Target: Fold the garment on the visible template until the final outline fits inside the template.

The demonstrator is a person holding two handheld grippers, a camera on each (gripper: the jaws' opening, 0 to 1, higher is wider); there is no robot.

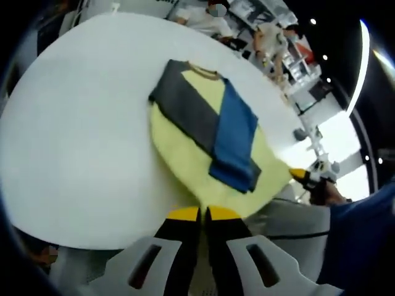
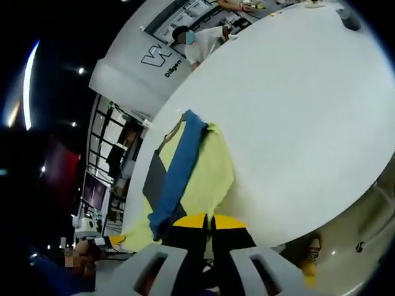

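A yellow shirt lies flat on the white round table, collar at the far end. Its grey sleeve and blue sleeve are folded across the front. My left gripper hovers at the near hem, its yellow-tipped jaws shut with nothing seen between them. The right gripper shows at the table's right edge, held by a hand. In the right gripper view the shirt lies just beyond my right gripper, which is shut too. The left gripper pokes in low on the left.
The table stretches wide and bare to the left of the shirt. A person in white sits at the far side by a white counter. Shelving and lamps stand behind. A shoe rests on the floor below the table edge.
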